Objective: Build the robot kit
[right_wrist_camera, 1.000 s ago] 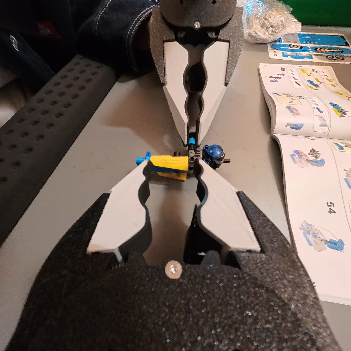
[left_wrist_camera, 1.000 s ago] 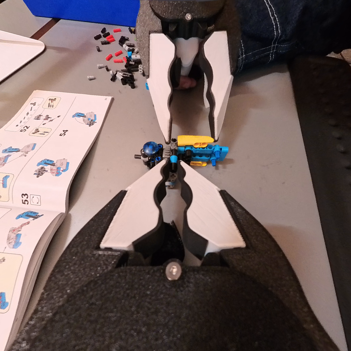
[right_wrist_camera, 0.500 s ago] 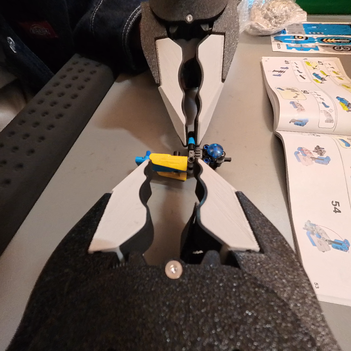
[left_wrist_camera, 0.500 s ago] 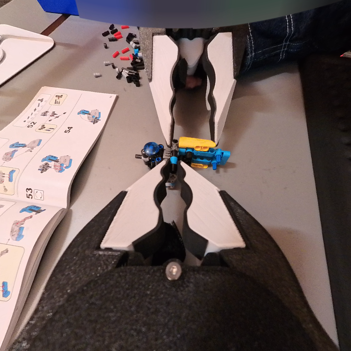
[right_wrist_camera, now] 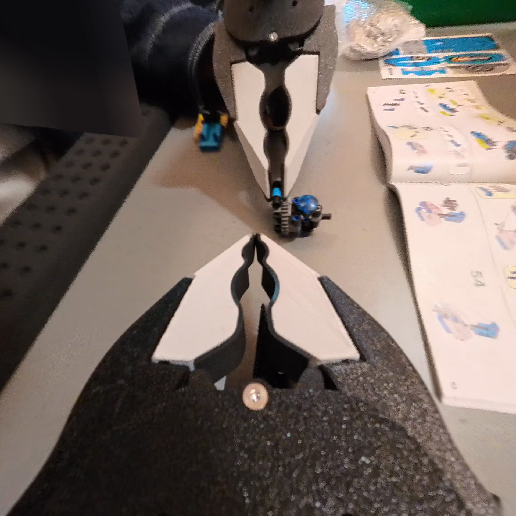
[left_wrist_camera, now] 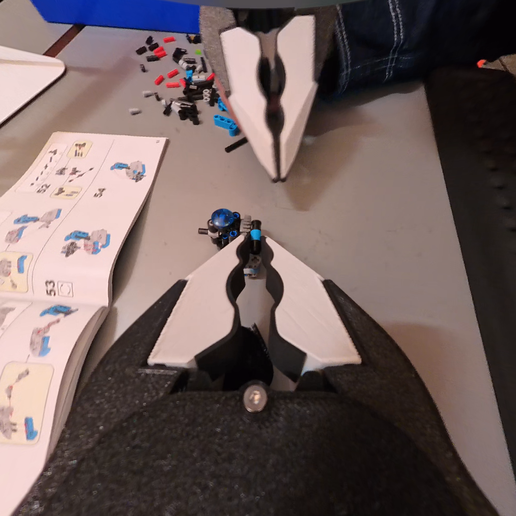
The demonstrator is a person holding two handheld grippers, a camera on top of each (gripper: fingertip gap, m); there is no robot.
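Observation:
A small black and grey brick model with a blue dome (left_wrist_camera: 223,226) rests on the grey table (left_wrist_camera: 363,223). My left gripper (left_wrist_camera: 254,237) is shut on the model's black and blue axle; it also shows in the right wrist view (right_wrist_camera: 276,195). My right gripper (right_wrist_camera: 255,237) is shut and empty, a short way from the model (right_wrist_camera: 301,215). It shows blurred in the left wrist view (left_wrist_camera: 279,178). A blue and yellow brick section (right_wrist_camera: 210,134) lies apart on the table beside the left gripper's body, near a dark sleeve.
An open instruction booklet (left_wrist_camera: 83,209) lies beside the model, also in the right wrist view (right_wrist_camera: 446,251). Loose small bricks (left_wrist_camera: 184,83) are scattered near a blue box (left_wrist_camera: 125,14) and a white tray (left_wrist_camera: 22,81). A black perforated mat (right_wrist_camera: 55,209) borders the table. A plastic bag (right_wrist_camera: 377,33) and sticker sheet (right_wrist_camera: 446,58) lie at the back. Left tips to right tips: about 4 cm.
The blue and yellow section has come off the model and now lies apart on the table. My right gripper let it go, drew back and shut. The left gripper still holds the axle.

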